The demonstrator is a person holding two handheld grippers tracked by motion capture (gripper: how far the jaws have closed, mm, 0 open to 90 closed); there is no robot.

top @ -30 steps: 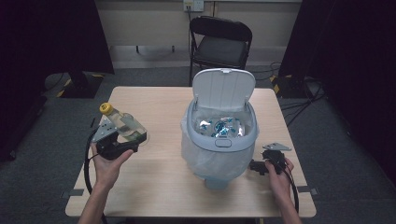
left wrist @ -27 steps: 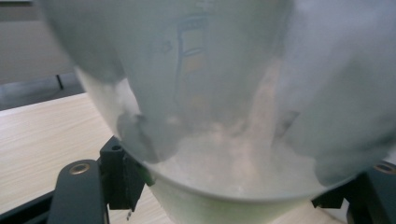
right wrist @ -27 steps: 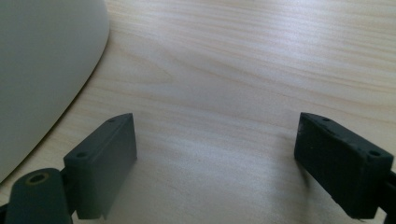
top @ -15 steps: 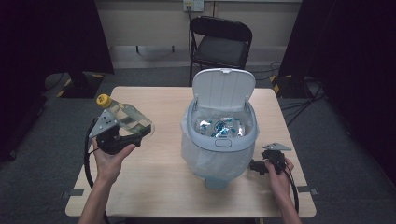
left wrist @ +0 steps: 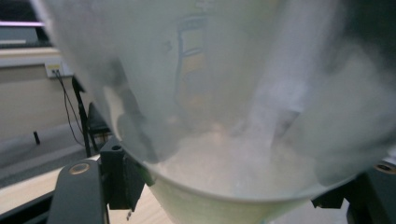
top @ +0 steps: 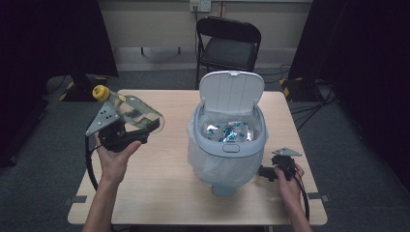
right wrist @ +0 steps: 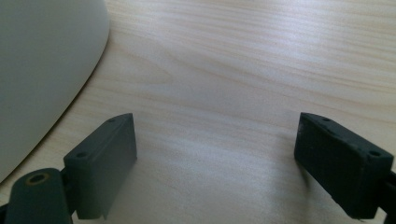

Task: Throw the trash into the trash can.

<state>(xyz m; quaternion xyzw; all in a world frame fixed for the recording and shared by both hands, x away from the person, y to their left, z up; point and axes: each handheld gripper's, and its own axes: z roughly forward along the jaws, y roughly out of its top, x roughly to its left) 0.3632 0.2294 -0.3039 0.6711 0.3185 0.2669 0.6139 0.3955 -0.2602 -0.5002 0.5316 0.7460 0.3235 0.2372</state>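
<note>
A clear plastic bottle with a yellow cap lies tilted between the jaws of my left gripper, which is shut on it and holds it in the air over the table's left side. In the left gripper view the bottle is close and blurred, with a black jaw on either side. A white bin with a plastic liner stands mid-table, its lid raised, blue-and-clear wrappers inside. My right gripper rests on the wood right of the bin, its jaws open with nothing between them.
The wooden table has bare surface in front of and to the left of the bin. The bin's wall is close by the right gripper's left jaw. A black folding chair stands behind the table.
My left hand has lifted the bottle higher above the table and slightly toward the bin. The right gripper has stayed where it was.
</note>
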